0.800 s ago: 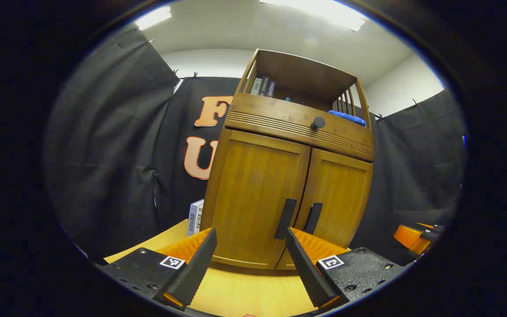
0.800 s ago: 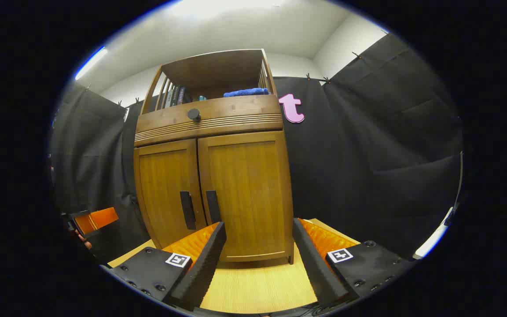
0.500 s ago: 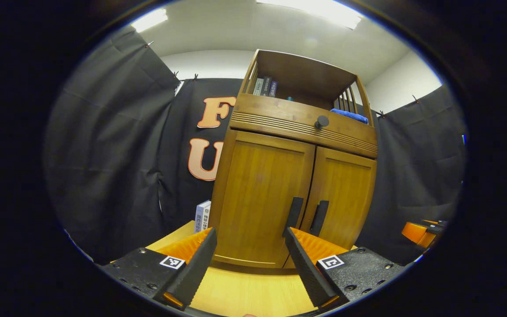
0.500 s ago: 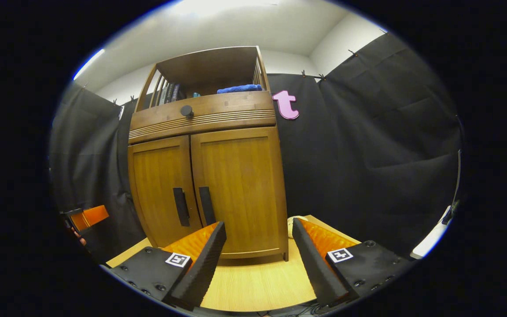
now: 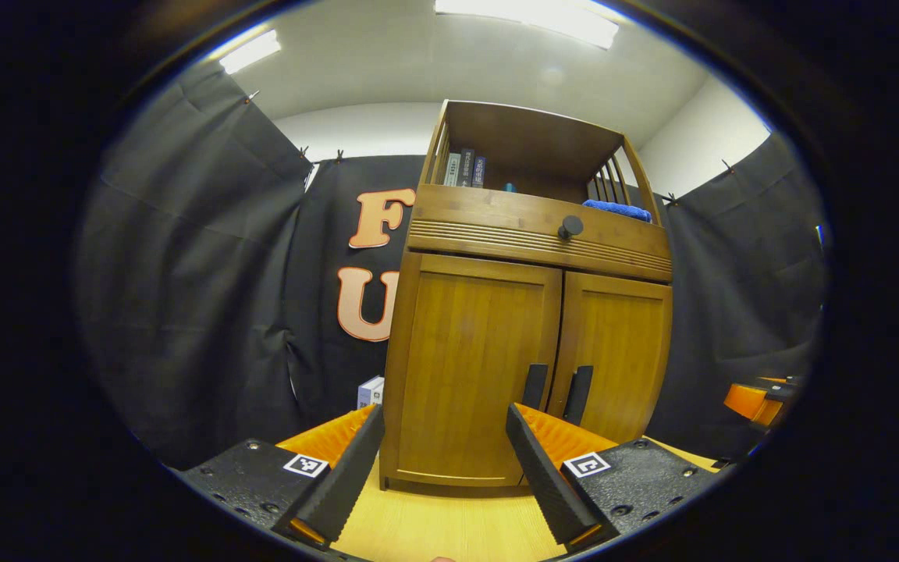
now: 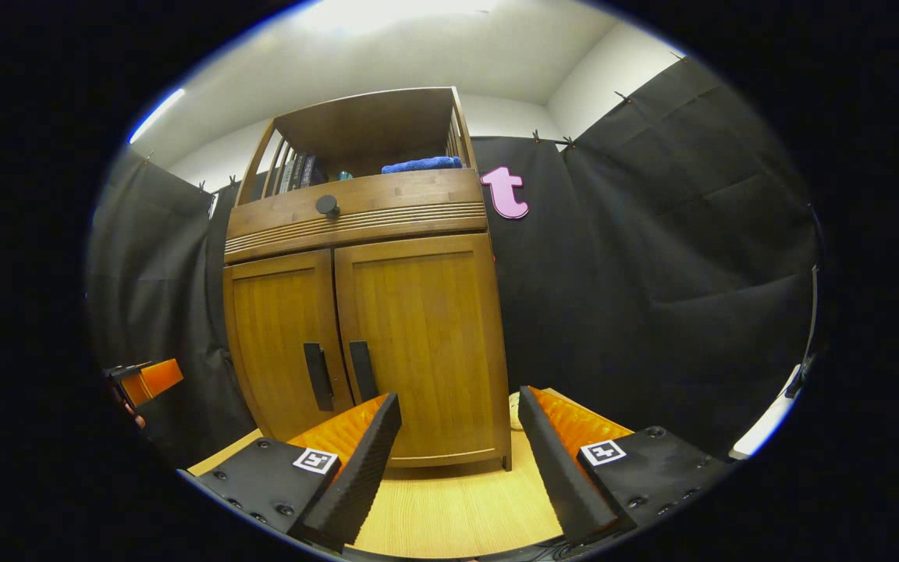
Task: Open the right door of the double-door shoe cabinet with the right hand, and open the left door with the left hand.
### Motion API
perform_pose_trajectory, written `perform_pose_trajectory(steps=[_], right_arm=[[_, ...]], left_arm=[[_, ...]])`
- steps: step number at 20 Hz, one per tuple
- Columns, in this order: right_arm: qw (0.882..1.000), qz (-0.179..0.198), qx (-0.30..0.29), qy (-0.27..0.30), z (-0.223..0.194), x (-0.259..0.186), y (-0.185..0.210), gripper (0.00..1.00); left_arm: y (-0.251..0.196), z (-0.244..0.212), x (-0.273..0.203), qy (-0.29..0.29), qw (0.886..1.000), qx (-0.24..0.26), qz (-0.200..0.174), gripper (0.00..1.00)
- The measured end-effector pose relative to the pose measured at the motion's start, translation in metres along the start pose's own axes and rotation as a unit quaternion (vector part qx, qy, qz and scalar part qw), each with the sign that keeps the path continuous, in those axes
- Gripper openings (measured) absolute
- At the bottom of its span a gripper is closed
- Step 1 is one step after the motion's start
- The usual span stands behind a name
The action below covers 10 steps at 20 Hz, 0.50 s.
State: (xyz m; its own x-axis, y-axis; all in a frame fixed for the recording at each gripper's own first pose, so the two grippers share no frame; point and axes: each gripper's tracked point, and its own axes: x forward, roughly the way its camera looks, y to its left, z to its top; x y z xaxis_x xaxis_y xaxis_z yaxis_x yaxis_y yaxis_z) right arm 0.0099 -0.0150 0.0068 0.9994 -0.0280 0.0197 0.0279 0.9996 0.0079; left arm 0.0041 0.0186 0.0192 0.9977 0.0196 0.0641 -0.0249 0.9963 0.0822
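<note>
Shoe cabinet [image 5: 527,312]: 2 doors closed, 2 handles | left tool [image 5: 443,460], right tool [image 6: 457,460]: spread wide, empty

Left gripper [image 5: 443,445], right gripper [image 6: 457,437], each with two wedge-shaped ribbed fingers [image 5: 344,476], dark bases dotted with screws, small square black-and-white marker tags on both bases

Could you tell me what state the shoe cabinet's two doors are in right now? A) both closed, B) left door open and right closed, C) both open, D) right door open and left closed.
A: the left door and right door both sit flush in the cabinet front, handles side by side, and the left claw and right claw are open, short of them.
</note>
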Motion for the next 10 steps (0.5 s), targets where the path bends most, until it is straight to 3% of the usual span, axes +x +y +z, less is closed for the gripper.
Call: perform_pose_trajectory(steps=[4, 5, 6, 10], right_arm=[[1.000, -0.005, 0.001, 0.000, 0.002, 0.001, -0.004, 0.98], [1.000, -0.007, 0.003, -0.001, 0.001, 0.001, -0.006, 0.98], [1.000, -0.008, 0.005, 0.001, 0.001, 0.001, -0.006, 0.89], [1.000, 0.004, 0.016, 0.004, 0.003, -0.001, 0.006, 0.88]], left_arm=[[-0.005, -0.002, 0.000, 0.003, 1.000, -0.004, -0.006, 0.92], [-0.005, -0.001, 0.001, 0.002, 1.000, -0.004, -0.006, 0.95], [-0.004, -0.001, 0.000, 0.002, 1.000, -0.006, -0.006, 0.95], [-0.008, 0.000, -0.001, 0.005, 1.000, -0.021, -0.013, 0.92]])
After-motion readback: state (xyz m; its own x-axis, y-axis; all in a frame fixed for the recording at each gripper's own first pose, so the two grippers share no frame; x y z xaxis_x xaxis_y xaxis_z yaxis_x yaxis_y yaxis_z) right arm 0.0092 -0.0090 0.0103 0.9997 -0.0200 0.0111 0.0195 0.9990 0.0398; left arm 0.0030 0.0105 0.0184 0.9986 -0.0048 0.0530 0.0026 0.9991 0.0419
